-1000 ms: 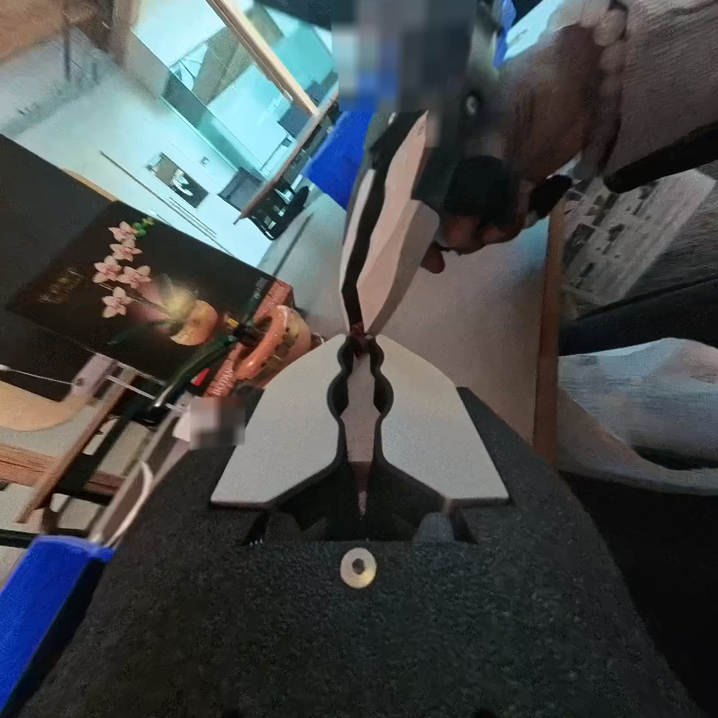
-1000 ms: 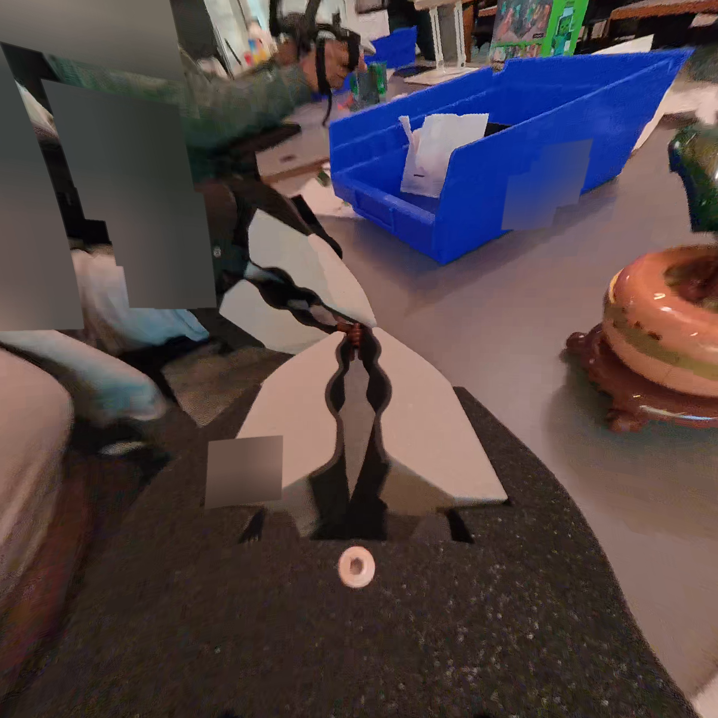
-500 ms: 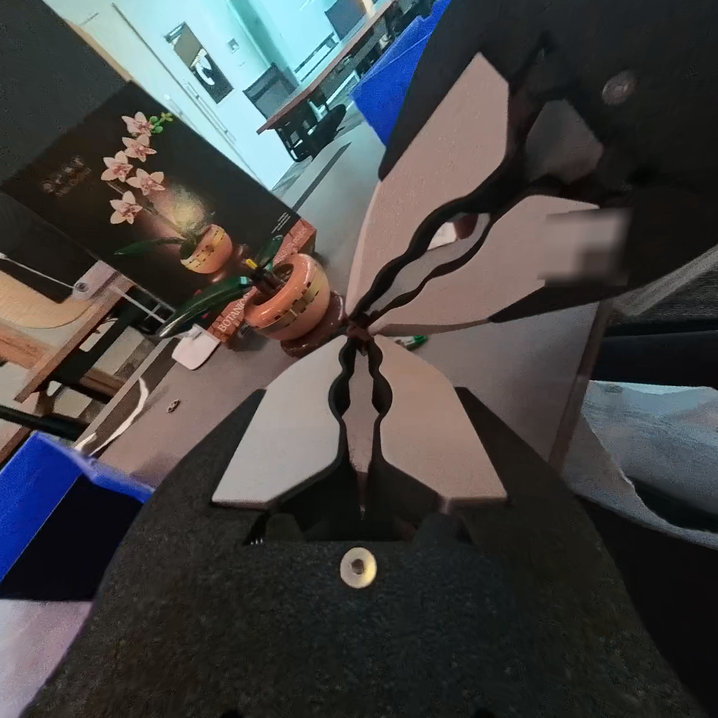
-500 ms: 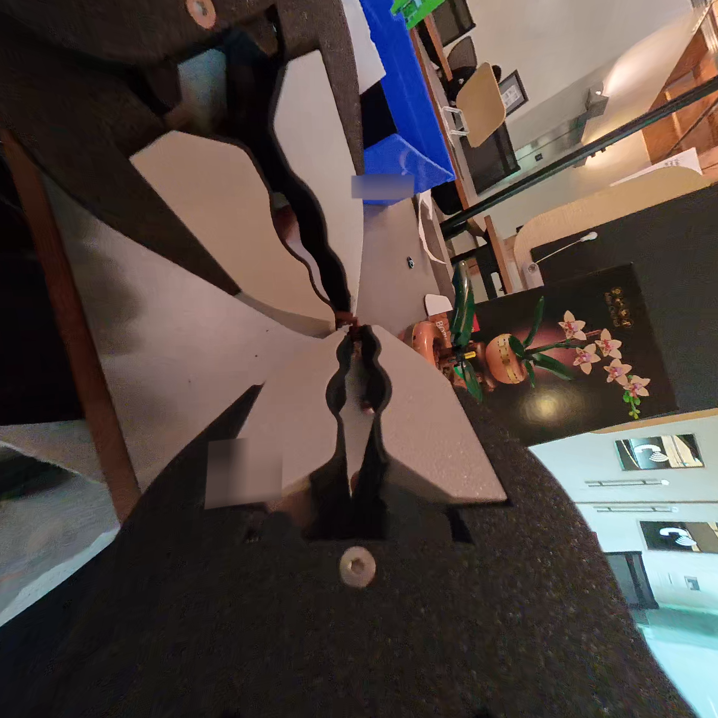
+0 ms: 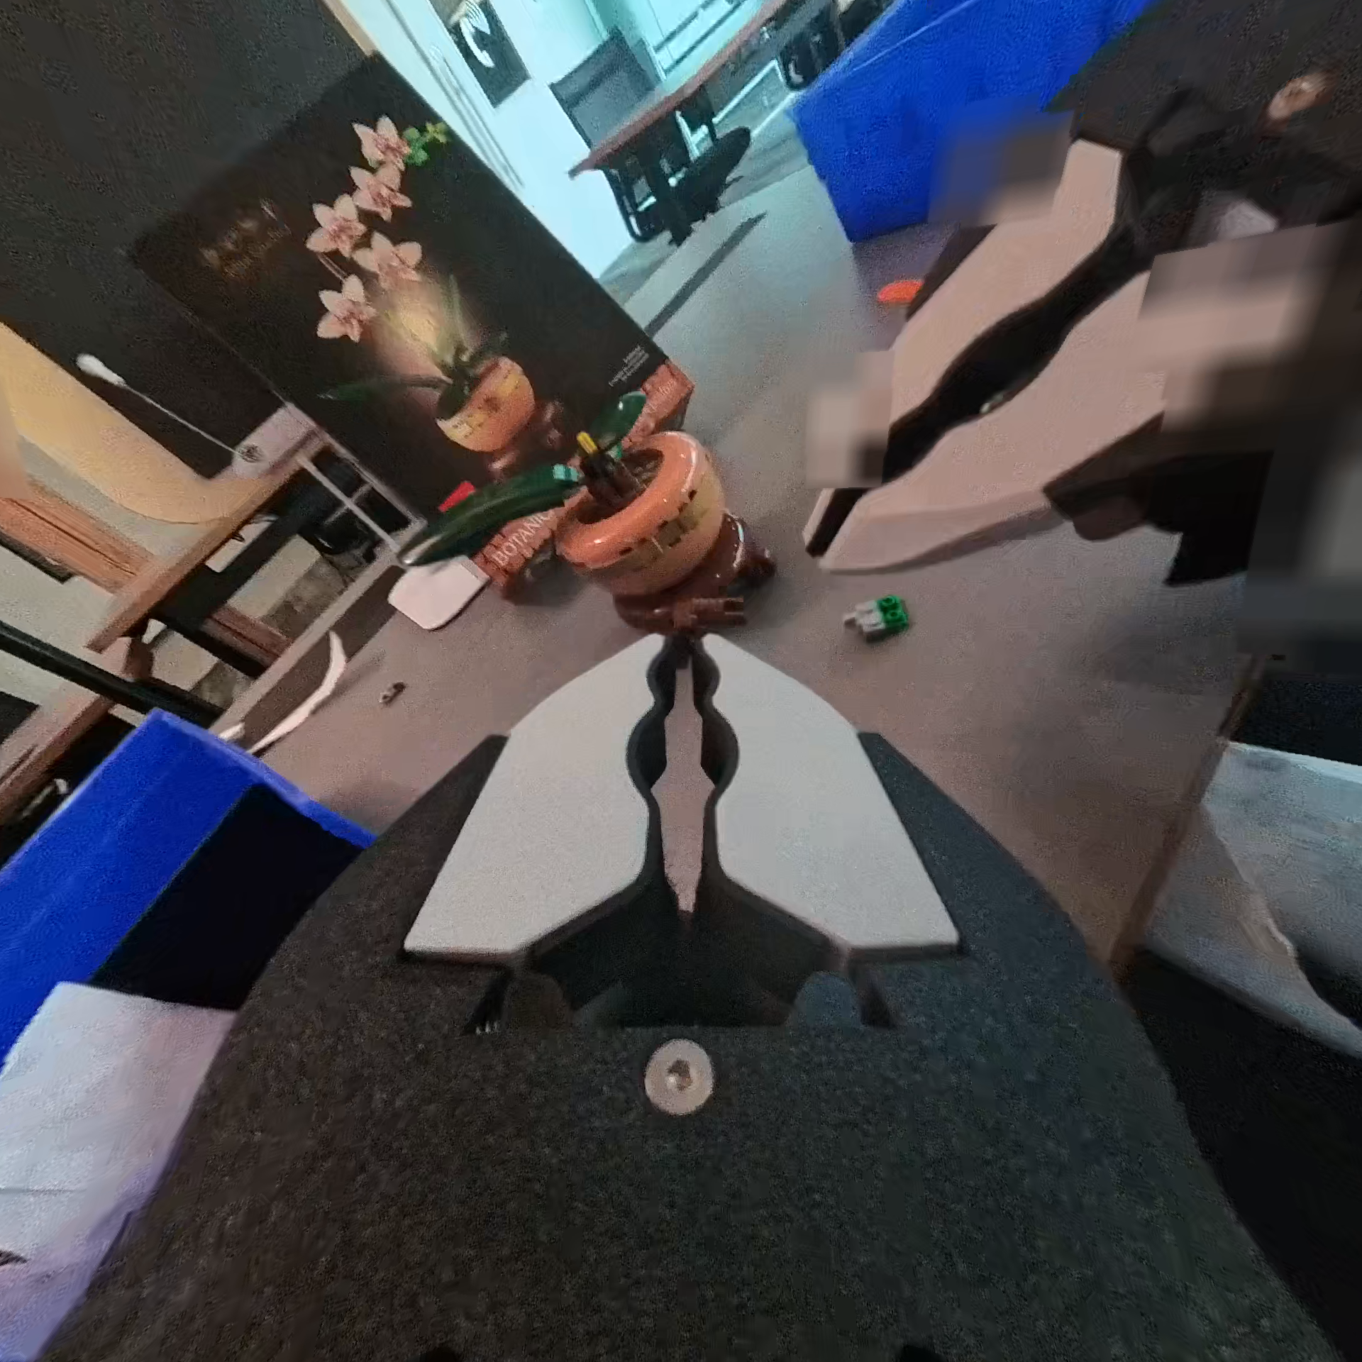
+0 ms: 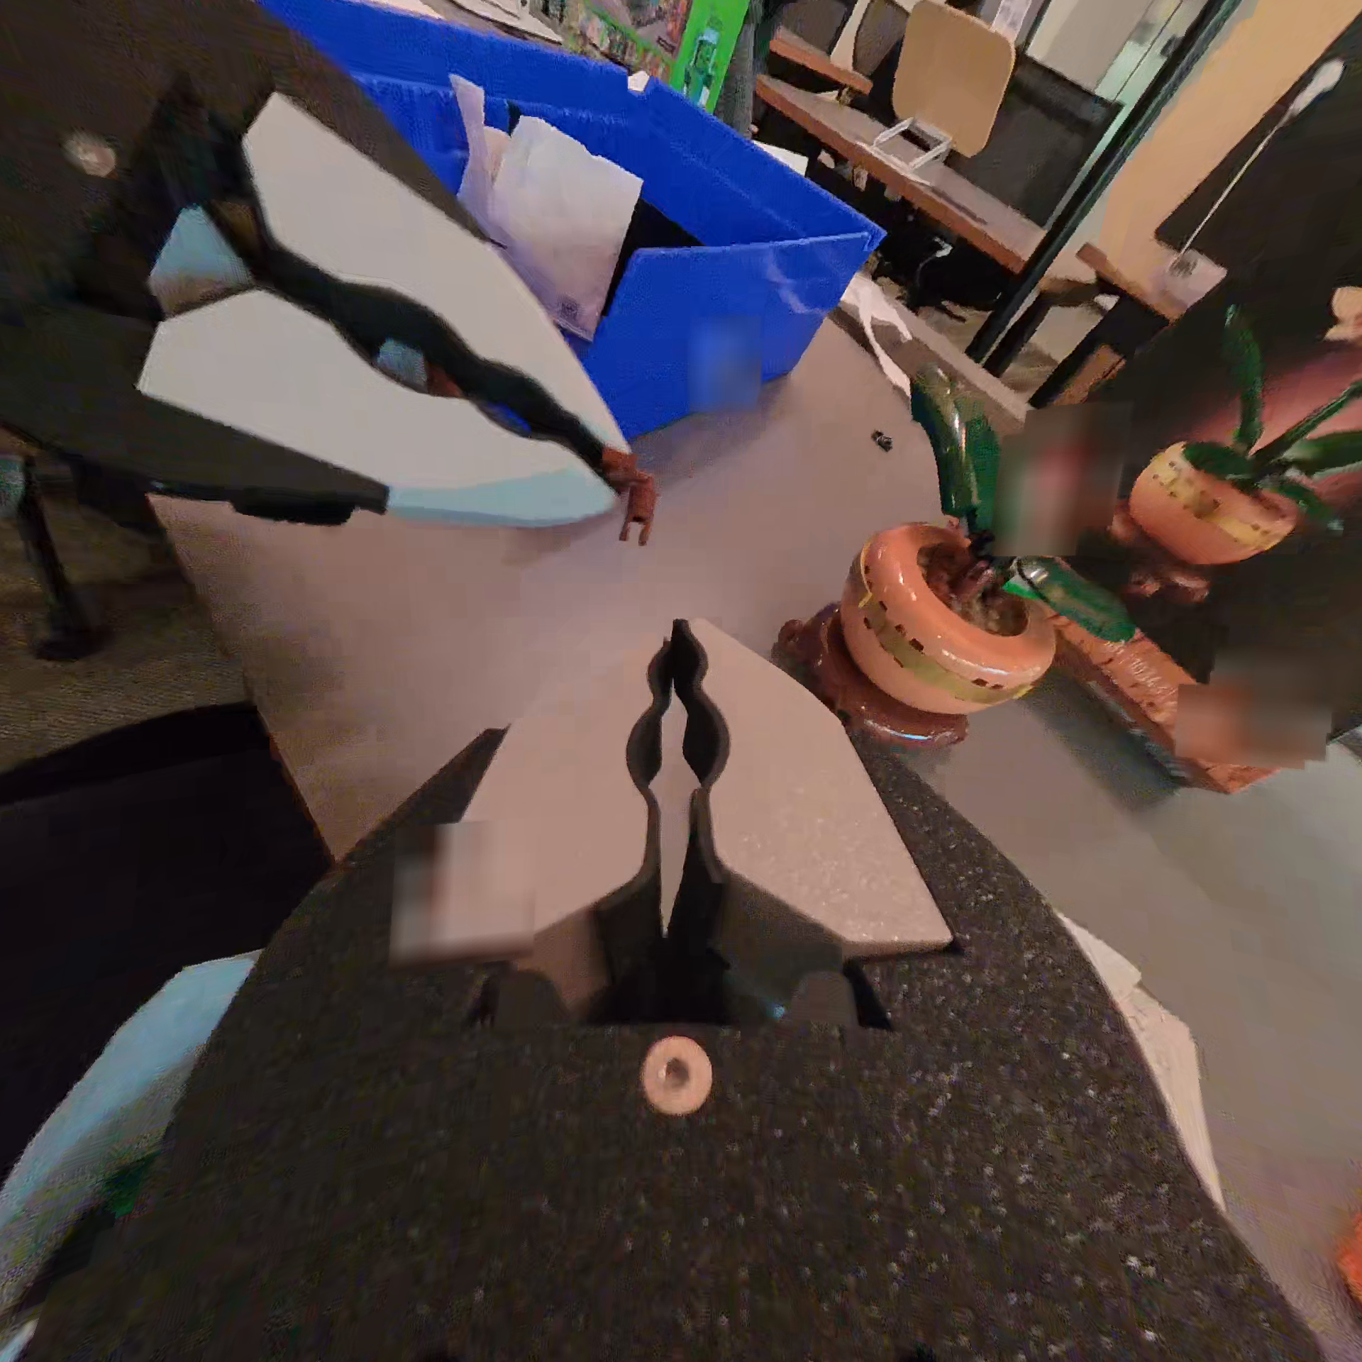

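**Left gripper is holding a small brown piece above the table**

I am looking through both wrist cameras. The left gripper is closing its fingers almost fully, and it is pinching a small brown piece at the very tips. The piece is reddish brown, thin and short, built like a toy brick part, with a small fork at its free end. Its long axis is running downward from the fingertips, and the forked end is pointing to the grey table, leaning a little to the side. It is hanging in the air above the table, not touching it, in front of the blue bin where a white bag is standing.

The right gripper is keeping its fingers together with only a narrow wavy slit, and I am seeing nothing between them. It is hovering near an orange pot with dark green leaves, which is standing upright on a brown base. A small green and grey piece is lying on the table beside the pot. A dark box with printed pink flowers is standing behind it.
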Motion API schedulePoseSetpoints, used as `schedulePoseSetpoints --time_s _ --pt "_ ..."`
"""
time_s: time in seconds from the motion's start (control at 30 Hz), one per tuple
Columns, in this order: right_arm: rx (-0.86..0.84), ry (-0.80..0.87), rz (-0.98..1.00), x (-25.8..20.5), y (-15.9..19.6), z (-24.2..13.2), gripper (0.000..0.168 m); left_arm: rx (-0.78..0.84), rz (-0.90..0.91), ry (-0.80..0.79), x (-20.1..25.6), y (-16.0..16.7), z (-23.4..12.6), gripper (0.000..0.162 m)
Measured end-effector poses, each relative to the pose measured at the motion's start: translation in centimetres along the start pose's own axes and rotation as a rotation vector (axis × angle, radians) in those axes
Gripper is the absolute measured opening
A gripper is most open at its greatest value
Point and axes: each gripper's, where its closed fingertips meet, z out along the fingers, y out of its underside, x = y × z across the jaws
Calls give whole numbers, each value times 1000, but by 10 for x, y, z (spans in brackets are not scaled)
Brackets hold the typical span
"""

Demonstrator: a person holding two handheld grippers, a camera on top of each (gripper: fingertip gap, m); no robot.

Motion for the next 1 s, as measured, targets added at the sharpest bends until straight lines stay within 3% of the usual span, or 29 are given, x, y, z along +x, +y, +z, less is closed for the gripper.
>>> schedulePoseSetpoints --time_s 0.17,0.27,0.47,0.57,0.7,0.8,0.9,1.0 --pt "94 -156 281 4 2 -10 33 -2 -173 135 10 6 0 4" --pt "188 -164 392 12 -5 -19 55 54 -225 157 11 -1 -3 4" --pt "305 -252 474 7 -11 -40 46 111 -297 192 11 -7 -11 4" --pt "443 -257 483 14 -24 -56 40 149 -367 228 15 -16 -17 4" --pt "615 -234 464 27 -44 -81 51 223 -508 286 15 -28 -26 4" --pt "546 -232 441 29 -39 -85 80 227 -527 318 18 -31 -34 4" --pt "410 -232 433 26 -26 -80 90 194 -561 287 17 -29 -39 4" --pt "300 -232 422 17 -14 -75 90 141 -625 274 22 -23 -41 4"
